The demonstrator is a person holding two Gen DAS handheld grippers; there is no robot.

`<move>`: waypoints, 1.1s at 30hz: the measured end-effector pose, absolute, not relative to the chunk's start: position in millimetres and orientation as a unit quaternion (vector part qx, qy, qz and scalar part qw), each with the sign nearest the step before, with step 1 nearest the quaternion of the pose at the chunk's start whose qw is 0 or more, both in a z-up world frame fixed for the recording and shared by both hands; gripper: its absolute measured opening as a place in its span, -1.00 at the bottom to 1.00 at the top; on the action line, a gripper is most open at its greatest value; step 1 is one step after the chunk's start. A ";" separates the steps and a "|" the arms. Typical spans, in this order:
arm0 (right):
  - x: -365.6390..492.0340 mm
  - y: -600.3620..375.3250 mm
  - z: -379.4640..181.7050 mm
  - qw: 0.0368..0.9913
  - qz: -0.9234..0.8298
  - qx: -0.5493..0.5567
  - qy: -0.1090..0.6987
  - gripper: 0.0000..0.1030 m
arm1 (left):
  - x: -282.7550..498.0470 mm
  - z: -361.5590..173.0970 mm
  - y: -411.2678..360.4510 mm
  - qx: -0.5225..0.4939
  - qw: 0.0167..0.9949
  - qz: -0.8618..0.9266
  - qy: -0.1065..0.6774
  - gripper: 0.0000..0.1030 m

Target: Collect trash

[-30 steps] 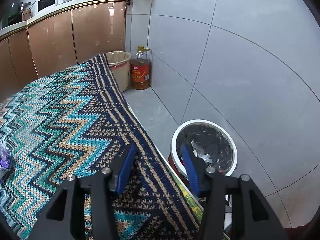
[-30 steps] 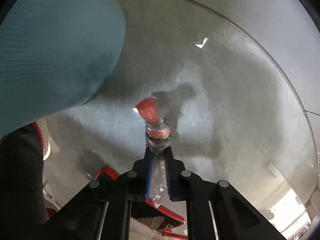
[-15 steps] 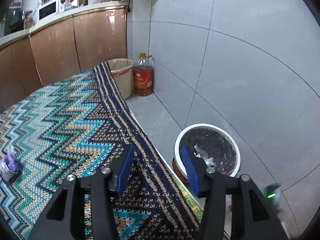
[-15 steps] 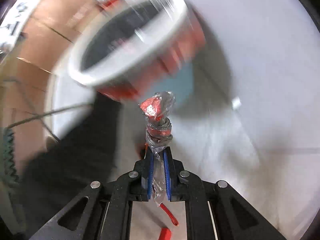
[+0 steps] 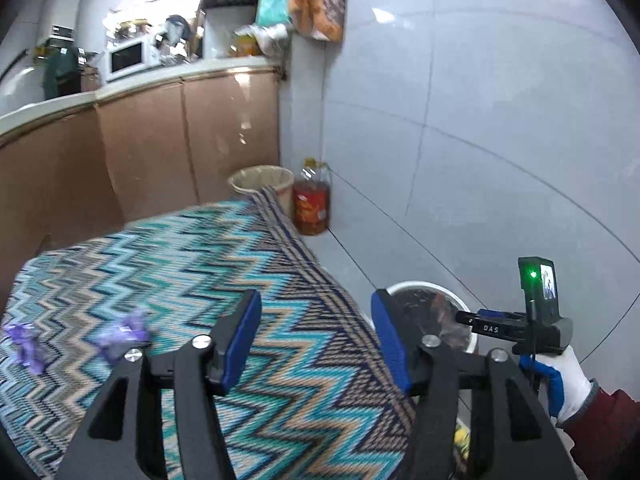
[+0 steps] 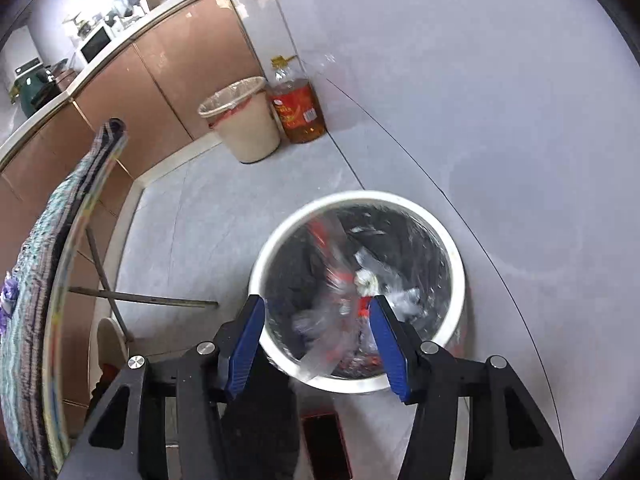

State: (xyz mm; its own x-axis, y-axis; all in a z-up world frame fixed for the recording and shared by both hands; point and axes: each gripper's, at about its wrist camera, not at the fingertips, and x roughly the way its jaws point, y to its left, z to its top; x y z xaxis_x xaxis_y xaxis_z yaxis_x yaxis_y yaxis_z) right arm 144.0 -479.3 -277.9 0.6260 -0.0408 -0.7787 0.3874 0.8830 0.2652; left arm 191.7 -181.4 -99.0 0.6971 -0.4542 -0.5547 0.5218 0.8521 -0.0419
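Blue-padded, your right gripper (image 6: pixel 316 338) gapes wide over the white-rimmed bin (image 6: pixel 456 268), a blurred clear-and-red wrapper (image 6: pixel 332 280) loose between its jaws; only your left view shows the left gripper (image 5: pixel 316 340), spread empty, with purple scraps (image 5: pixel 122 334) on the zigzag cloth (image 5: pixel 192 264)

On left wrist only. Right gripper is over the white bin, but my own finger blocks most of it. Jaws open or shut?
Observer: Open. In the right wrist view the right gripper has its jaws spread wide above the white bin.
Operator: Is the trash in?
Observer: Not settled. A clear wrapper with red print shows as a blur between the fingers, over the bin's mouth. It looks released, but I cannot tell if it still touches a pad.
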 end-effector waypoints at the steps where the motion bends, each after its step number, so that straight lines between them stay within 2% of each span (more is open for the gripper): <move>1: 142.7 -474.1 -273.5 0.879 -0.122 0.205 0.413 0.02 | 189.1 -94.7 -172.6 0.056 0.922 -0.261 0.280 0.10; 6: 127.7 -452.1 -245.8 0.888 -0.116 0.199 0.397 0.02 | 173.0 -82.0 -131.7 0.044 0.931 -0.242 0.269 0.10; 14: 108.0 -382.7 -153.9 0.930 -0.065 0.164 0.321 0.02 | 152.0 -94.2 -58.9 0.032 0.937 -0.201 0.282 0.10; 19: 121.4 -321.0 -115.6 0.946 0.008 0.116 0.304 0.02 | 153.5 -99.8 0.4 0.018 0.944 -0.158 0.289 0.10; 26: 172.4 -226.6 -111.9 0.935 0.123 0.061 0.327 0.06 | 186.5 -113.9 94.4 -0.018 0.944 -0.075 0.320 0.10; 29: 193.0 -196.0 -120.1 0.925 0.158 0.049 0.341 0.15 | 205.1 -118.4 128.9 -0.046 0.942 -0.051 0.329 0.29; 33: 233.7 -158.8 -143.0 0.909 0.198 0.048 0.365 0.34 | 237.4 -125.1 159.5 -0.086 0.936 -0.034 0.341 0.31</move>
